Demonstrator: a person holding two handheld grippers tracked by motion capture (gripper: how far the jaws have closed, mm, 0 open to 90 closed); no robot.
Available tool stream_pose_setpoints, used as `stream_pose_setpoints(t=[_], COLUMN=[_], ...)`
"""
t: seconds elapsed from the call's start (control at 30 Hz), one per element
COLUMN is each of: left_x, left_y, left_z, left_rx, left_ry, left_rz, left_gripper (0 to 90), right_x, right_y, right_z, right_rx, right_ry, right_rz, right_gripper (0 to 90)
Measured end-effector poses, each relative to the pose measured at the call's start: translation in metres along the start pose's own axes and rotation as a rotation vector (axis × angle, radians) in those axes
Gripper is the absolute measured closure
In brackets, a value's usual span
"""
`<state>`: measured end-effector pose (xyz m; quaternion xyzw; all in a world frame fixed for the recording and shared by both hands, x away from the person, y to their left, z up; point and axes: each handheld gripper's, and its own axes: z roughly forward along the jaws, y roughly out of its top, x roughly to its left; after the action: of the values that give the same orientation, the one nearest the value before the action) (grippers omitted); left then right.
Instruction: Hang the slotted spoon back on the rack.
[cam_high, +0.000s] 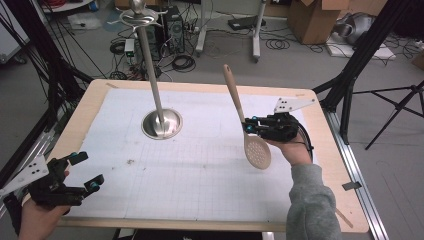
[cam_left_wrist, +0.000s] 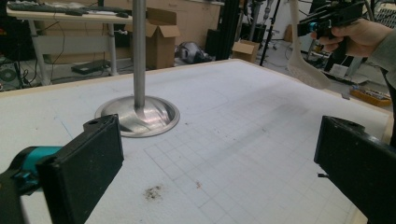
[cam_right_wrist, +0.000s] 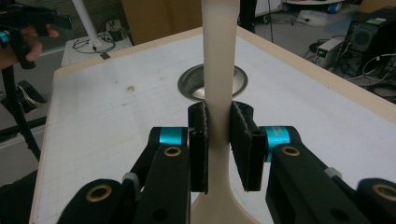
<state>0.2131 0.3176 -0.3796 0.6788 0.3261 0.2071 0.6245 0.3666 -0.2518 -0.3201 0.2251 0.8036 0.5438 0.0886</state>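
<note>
The right hand-held gripper (cam_high: 248, 125) is clamped on the neck of the slotted spoon (cam_high: 257, 150), held above the right side of the table (cam_high: 200, 200), handle tilted up and far-left. The left hand-held gripper (cam_high: 86, 172) is wide open and empty at the near-left corner. The metal stand (cam_high: 161, 123) is at the far centre.

beige slotted spoon (cam_high: 248, 127), held off the table, handle tilted up, perforated head down
</note>
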Motion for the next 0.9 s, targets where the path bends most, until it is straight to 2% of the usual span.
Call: stream_pose_setpoints(t=[0.3, 0.9], left_x=[-0.001, -0.003], left_y=[0.0, -0.001], left_z=[0.001, -0.003], left_rx=[0.005, 0.003], left_ry=[-0.005, 0.0], left_rz=[0.0, -0.003], left_gripper=[1.7, 1.7], right_x=[0.004, 0.009], right_y=[0.011, 0.035], right_z=[0.011, 0.03], right_rx=[-0.008, -0.016], right_ry=[-0.027, 0.007], right_rz=[0.009, -0.019], right_gripper=[78.0, 78.0])
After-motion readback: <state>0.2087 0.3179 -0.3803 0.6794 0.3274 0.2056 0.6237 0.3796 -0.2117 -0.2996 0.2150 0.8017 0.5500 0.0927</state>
